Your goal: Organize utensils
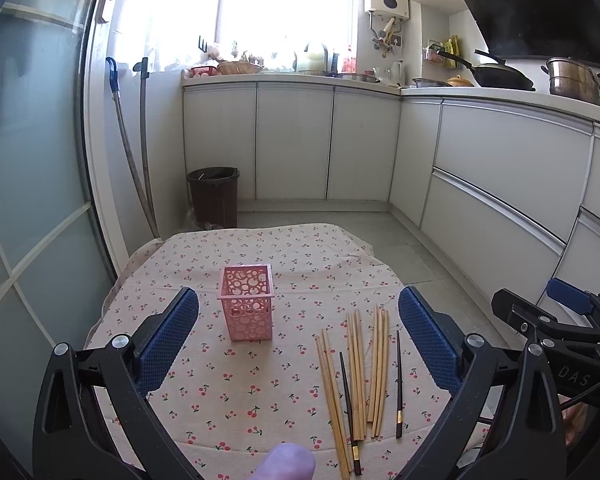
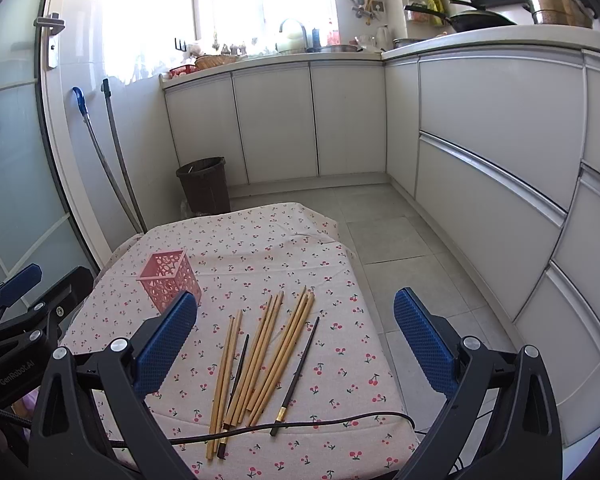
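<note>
Cherry-print tablecloth [image 1: 236,400], white kitchen cabinets [image 1: 292,140]; left gripper [image 1: 299,344], right gripper [image 2: 296,344] both spread wide.

A home kitchen: white cabinets [image 1: 292,140] under an L-shaped counter [image 1: 480,94], a wok [image 1: 496,74] and steel pot [image 1: 574,78] at its right end, a faucet [image 2: 294,28] by the window.

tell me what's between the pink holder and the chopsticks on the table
Nothing: only bare cherry-print cloth separates the holder from the chopsticks. The left wrist view shows this gap most clearly.
</note>
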`<state>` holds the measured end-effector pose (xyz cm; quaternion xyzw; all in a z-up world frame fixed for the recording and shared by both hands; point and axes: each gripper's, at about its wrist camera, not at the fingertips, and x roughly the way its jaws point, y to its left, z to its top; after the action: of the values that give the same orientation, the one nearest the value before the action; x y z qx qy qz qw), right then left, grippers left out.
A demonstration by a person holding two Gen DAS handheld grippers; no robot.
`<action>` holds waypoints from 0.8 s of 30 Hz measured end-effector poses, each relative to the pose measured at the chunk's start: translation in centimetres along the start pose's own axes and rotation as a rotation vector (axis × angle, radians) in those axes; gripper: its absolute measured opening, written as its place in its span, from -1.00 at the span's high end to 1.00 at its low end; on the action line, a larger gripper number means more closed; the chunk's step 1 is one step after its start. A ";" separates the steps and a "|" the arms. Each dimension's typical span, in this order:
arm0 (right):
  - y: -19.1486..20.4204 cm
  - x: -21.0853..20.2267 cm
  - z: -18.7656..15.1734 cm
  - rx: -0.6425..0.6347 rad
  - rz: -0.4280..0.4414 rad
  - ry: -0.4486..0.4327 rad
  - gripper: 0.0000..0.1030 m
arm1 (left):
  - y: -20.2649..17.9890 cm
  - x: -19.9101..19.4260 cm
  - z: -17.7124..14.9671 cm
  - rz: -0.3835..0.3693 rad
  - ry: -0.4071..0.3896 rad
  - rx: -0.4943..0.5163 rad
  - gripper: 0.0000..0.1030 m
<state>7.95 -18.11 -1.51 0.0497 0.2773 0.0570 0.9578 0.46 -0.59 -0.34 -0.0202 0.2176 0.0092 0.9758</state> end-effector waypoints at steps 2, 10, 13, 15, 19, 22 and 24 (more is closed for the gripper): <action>0.0 0.0 0.0 -0.001 -0.001 0.001 -0.87 | 0.0 0.0 0.0 0.001 0.002 0.000 -0.86; 0.0 0.1 0.1 -0.002 0.001 0.006 -0.87 | 0.0 0.1 -0.1 0.003 0.005 0.002 -0.86; 0.0 0.1 0.1 -0.003 0.001 0.007 -0.87 | 0.0 0.2 -0.1 0.004 0.008 0.002 -0.86; 0.0 0.1 0.1 -0.003 0.001 0.008 -0.87 | 0.0 0.3 -0.1 0.006 0.011 0.002 -0.86; 0.1 0.2 0.0 -0.004 0.000 0.010 -0.87 | 0.0 0.4 -0.1 0.007 0.015 0.001 -0.86; 0.1 0.2 0.0 -0.003 0.002 0.012 -0.87 | 0.0 0.5 -0.1 0.006 0.020 0.001 -0.86; 0.1 0.2 0.0 -0.003 0.001 0.014 -0.87 | 0.0 0.6 -0.1 0.005 0.029 0.003 -0.86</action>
<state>8.11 -18.02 -1.64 0.0481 0.2838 0.0584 0.9559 0.99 -0.61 -0.74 -0.0185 0.2318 0.0110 0.9725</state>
